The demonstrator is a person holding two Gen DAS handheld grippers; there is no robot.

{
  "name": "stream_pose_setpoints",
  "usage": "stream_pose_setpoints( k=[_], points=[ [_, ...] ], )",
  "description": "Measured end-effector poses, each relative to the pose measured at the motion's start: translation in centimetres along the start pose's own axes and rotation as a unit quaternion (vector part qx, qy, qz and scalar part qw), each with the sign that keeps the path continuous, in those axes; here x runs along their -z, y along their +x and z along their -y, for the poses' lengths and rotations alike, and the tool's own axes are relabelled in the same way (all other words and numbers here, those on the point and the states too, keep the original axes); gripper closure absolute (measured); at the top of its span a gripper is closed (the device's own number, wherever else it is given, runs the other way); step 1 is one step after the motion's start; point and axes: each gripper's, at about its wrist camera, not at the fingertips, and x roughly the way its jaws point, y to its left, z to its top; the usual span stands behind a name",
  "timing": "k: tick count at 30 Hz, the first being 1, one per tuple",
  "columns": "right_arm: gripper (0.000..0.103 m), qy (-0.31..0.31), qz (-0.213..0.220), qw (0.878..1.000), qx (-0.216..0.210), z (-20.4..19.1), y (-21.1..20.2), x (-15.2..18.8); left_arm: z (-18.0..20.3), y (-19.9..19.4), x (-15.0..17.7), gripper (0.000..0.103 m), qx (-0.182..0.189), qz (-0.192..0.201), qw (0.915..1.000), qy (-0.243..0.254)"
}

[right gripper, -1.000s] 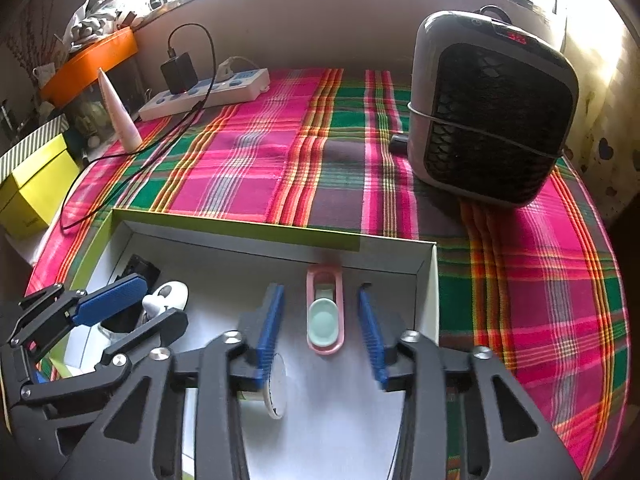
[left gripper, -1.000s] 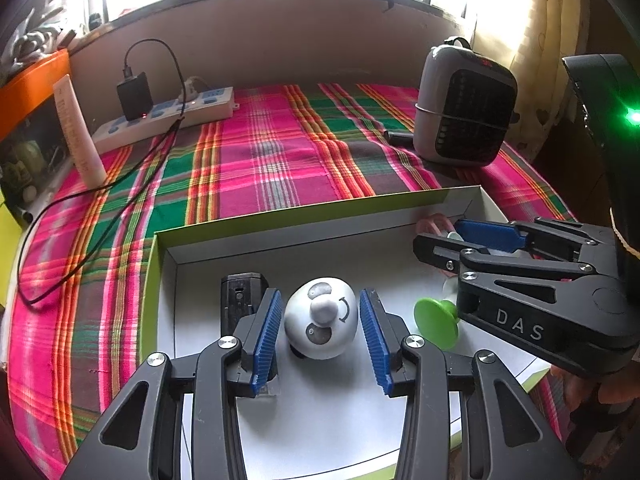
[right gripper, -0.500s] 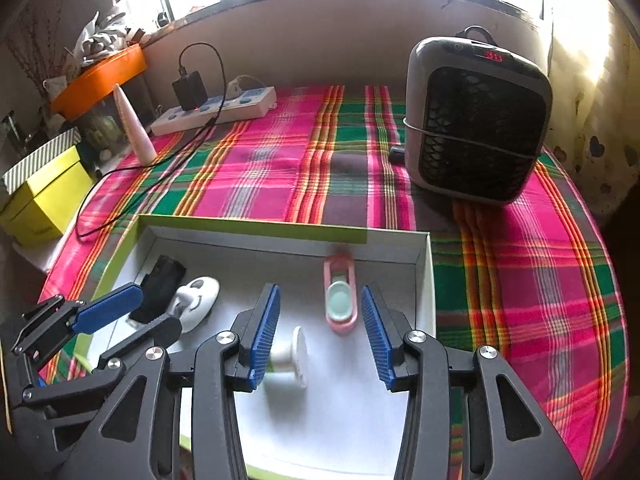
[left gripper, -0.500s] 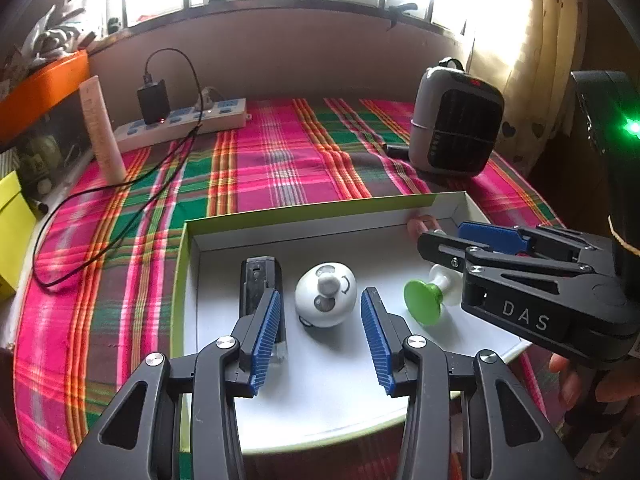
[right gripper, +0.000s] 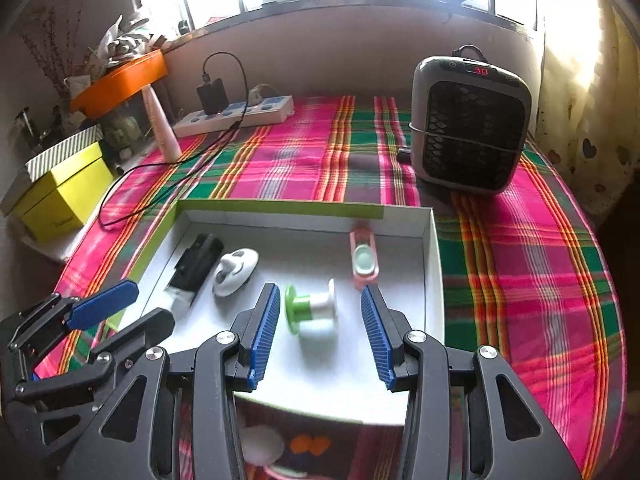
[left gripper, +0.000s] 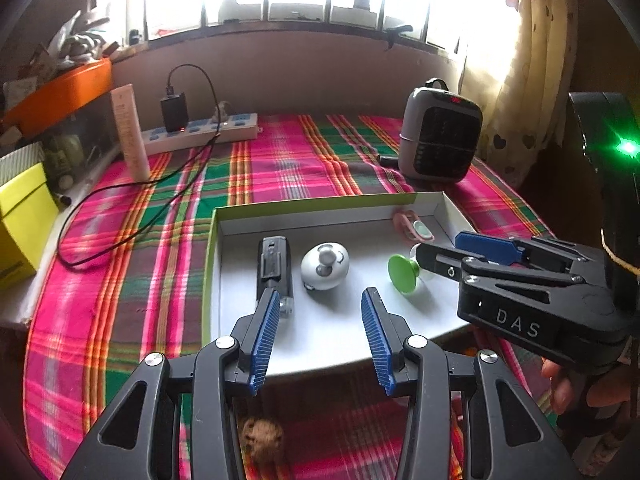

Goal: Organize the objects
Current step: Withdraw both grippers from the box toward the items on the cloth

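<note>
Four things already lie in the box, both the left tool and right tool spread and empty, so the sorting looks nearly done.

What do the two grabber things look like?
Both are made of black plastic with cut-out frames and silver screws. Each finger ends in a ribbed blue pad. The left gripper and the right gripper look alike. Seen from the left wrist view, the right gripper's side has white letters, DAS, and a green light glows on its black body.
</note>
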Motion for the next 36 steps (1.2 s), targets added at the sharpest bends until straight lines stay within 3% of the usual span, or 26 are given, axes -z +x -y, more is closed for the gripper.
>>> stream_pose_setpoints(
  k=[20,27,36],
  points=[
    [0.059,-0.007,0.028,1.0,-0.007,-1.7,-5.0,5.9,0.6,-5.1,5.0,0.061,0.007,0.016,0.9998,-0.005],
    [0.059,0.003,0.028,1.0,-0.007,-1.2,-5.5,8.3,0.9,-6.0,7.5,0.061,-0.006,0.015,0.9998,0.01],
    [0.059,0.013,0.028,1.0,0.002,-0.7,-6.1,9.9,0.2,-6.4,9.4,0.059,0.014,0.006,0.9999,0.007]
  ],
)
